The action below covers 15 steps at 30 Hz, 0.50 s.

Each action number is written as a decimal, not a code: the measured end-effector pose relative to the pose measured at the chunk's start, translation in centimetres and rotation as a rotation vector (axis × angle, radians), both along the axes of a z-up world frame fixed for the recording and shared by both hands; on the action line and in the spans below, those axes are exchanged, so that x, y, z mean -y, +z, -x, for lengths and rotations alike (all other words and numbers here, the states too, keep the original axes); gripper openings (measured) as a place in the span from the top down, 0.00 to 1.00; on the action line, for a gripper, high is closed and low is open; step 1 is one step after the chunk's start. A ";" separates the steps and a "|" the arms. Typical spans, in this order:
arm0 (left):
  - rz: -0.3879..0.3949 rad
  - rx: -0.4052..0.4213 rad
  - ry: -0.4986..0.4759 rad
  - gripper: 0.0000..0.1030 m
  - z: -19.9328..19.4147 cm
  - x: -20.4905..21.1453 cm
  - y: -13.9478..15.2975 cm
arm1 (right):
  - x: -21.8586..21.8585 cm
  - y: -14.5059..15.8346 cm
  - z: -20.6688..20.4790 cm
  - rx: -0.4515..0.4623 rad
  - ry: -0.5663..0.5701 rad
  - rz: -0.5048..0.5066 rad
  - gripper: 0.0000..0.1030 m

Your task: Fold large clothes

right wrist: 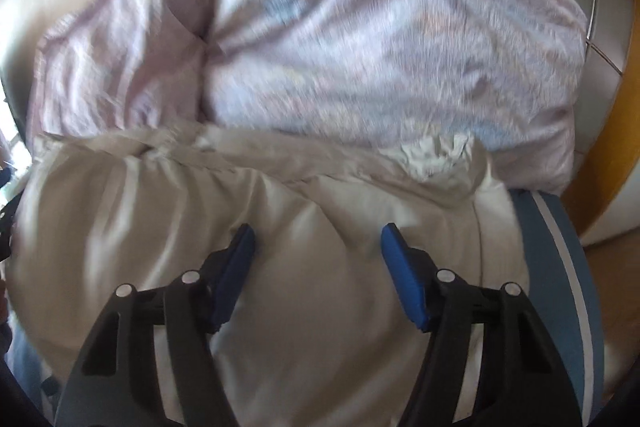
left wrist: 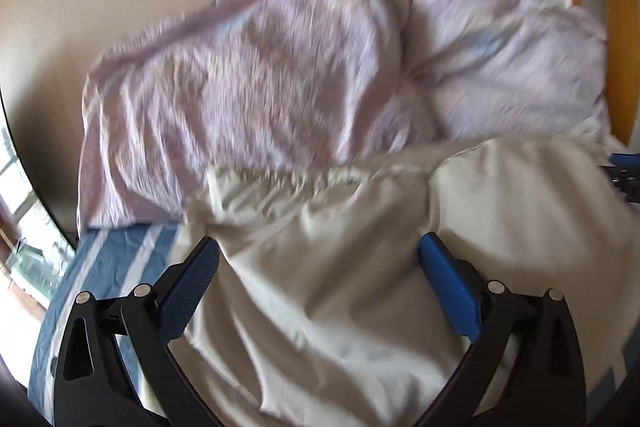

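Cream garment (left wrist: pixel 340 267) lies rumpled beneath both tools, left (left wrist: pixel 320 255) and right (right wrist: pixel 318 243), each spread apart, gripping nothing.

I see both views lit by soft daylight, bright but not harsh. In my left wrist view the light enters from a window (left wrist: pixel 18 187) at the left edge, which is blown out to white. Motion blur smears the lilac bedding (left wrist: pixel 260 75) in both views, leaving streaked, feathery edges; the cream garment (left wrist: pixel 340 247) is slightly sharper. The gripper fingers (right wrist: pixel 236 267) near the lens stay crisp. Fisheye distortion bends the wall and wood trim, and dark vignette rings all 4 corners.
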<state>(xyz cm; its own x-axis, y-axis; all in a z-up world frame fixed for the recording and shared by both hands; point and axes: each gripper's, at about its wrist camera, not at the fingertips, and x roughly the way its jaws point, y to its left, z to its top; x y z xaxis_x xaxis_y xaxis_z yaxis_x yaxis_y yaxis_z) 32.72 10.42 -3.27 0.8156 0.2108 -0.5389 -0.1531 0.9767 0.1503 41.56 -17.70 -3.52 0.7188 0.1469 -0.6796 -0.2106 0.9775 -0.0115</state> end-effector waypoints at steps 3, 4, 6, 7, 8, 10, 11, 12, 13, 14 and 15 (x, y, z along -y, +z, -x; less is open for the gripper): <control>0.070 -0.038 0.055 0.02 -1.5 -1.4 -1.1 | -0.1 -1.4 -1.9 -0.047 -0.048 0.015 0.38; 0.086 -0.043 0.074 0.01 -2.0 -1.8 -1.2 | -0.2 -1.7 -2.4 -0.059 -0.056 0.019 0.37; 0.098 -0.053 0.101 0.01 -2.8 -2.2 -1.5 | -0.6 -2.3 -3.7 -0.080 -0.077 0.039 0.36; 0.102 -0.061 0.112 0.01 -3.2 -2.3 -1.7 | -0.8 -2.5 -4.2 -0.087 -0.087 0.051 0.34; 0.102 -0.067 0.126 0.01 -3.7 -2.4 -1.9 | -1.0 -2.7 -4.5 -0.091 -0.093 0.058 0.33; 0.104 -0.070 0.146 0.01 -4.3 -2.7 -2.3 | -1.3 -3.1 -5.1 -0.090 -0.102 0.072 0.32; 0.109 -0.069 0.157 0.01 -4.5 -2.7 -2.5 | -1.3 -3.5 -5.4 -0.090 -0.108 0.072 0.32; 0.111 -0.066 0.167 0.01 -4.7 -2.8 -2.7 | -1.3 -3.7 -5.6 -0.090 -0.111 0.068 0.32; 0.111 -0.061 0.175 0.01 -4.9 -2.8 -2.9 | -1.3 -3.9 -5.7 -0.089 -0.117 0.061 0.31; 0.109 -0.058 0.181 0.01 -5.1 -2.8 -3.0 | -1.2 -4.0 -5.8 -0.088 -0.122 0.056 0.31; 0.104 -0.056 0.185 0.01 -5.3 -2.7 -3.1 | -1.3 -4.1 -5.8 -0.086 -0.128 0.055 0.31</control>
